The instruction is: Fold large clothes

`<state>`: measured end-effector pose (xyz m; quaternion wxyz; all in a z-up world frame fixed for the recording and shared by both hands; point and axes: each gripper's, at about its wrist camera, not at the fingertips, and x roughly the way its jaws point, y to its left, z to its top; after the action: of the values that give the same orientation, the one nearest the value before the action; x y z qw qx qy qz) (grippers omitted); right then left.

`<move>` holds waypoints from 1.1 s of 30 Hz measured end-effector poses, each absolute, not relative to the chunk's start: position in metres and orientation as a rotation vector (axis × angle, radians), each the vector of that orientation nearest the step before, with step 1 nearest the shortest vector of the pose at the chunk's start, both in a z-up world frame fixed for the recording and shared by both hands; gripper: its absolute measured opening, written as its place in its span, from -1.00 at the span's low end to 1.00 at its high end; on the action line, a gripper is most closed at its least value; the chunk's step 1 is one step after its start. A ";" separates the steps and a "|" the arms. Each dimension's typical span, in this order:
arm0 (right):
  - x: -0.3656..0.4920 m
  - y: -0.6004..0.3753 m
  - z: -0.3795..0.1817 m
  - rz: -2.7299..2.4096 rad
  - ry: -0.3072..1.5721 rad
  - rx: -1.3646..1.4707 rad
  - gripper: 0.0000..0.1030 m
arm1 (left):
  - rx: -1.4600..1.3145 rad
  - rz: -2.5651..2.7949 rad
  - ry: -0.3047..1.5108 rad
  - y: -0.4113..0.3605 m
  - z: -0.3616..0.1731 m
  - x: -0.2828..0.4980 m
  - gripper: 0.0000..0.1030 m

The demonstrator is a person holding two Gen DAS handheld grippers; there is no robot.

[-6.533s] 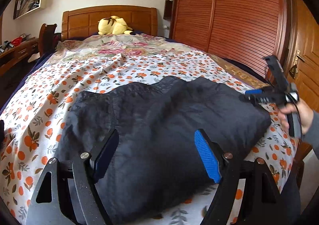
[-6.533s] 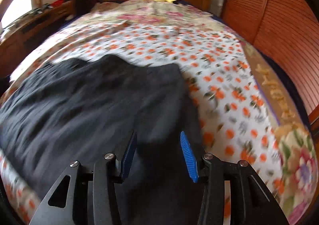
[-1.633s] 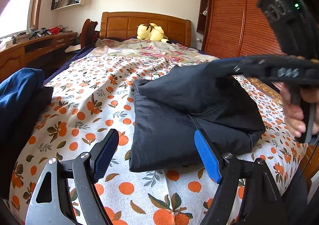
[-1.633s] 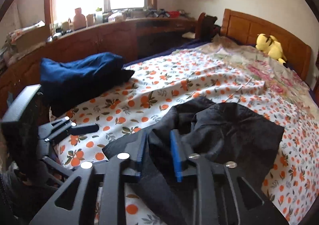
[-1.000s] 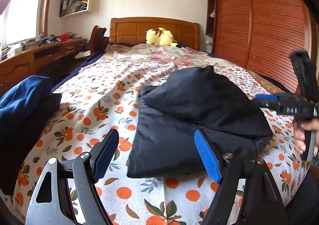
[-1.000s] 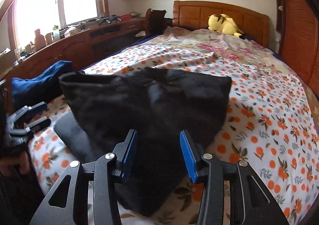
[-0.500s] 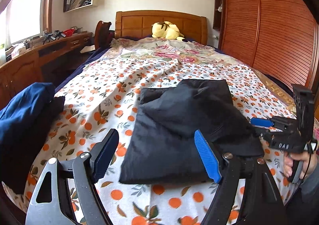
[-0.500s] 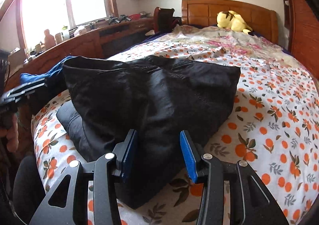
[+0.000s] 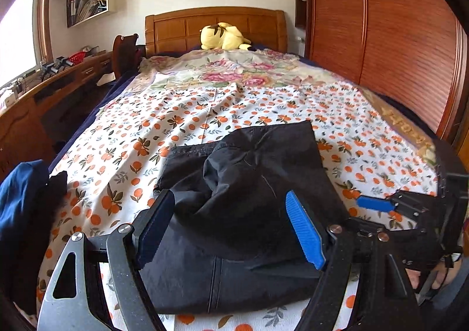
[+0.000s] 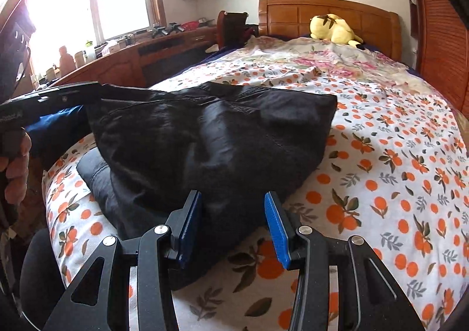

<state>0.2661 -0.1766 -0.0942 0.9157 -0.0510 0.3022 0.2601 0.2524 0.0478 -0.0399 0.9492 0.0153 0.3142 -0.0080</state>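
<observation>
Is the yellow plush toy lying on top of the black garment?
No, the yellow plush toy lies by the headboard, far behind the black garment.

Folded black garment [image 10: 211, 140] lying on orange-print bedsheet [image 10: 395, 184], right gripper [image 10: 233, 225] above its near edge with jaws apart and empty, left gripper [image 10: 49, 96] at left, yellow plush toy [image 10: 334, 29] by headboard [image 10: 293, 13].

Both claws [image 9: 231, 228] [image 10: 234, 228] agape, empty
</observation>
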 end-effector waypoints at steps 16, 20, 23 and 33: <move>0.265 -0.172 -0.092 0.541 0.594 -0.104 -0.10 | 0.086 -0.032 0.717 0.047 -0.052 0.251 -0.80; 0.262 -0.171 -0.089 0.567 0.571 -0.094 -0.10 | 0.057 -0.032 0.647 0.056 -0.029 0.234 -0.82; 0.258 -0.169 -0.086 0.601 0.557 -0.073 -0.10 | 0.036 -0.013 0.598 0.068 -0.015 0.220 -0.82; 0.256 -0.162 -0.091 0.689 0.566 -0.051 -0.10 | -0.032 0.105 0.704 0.134 -0.083 0.202 -0.83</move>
<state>0.2558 -0.1625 -0.0908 0.9019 -0.0248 0.2736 0.3333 0.2019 0.1340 -0.0827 0.9373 -0.0154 0.3445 0.0516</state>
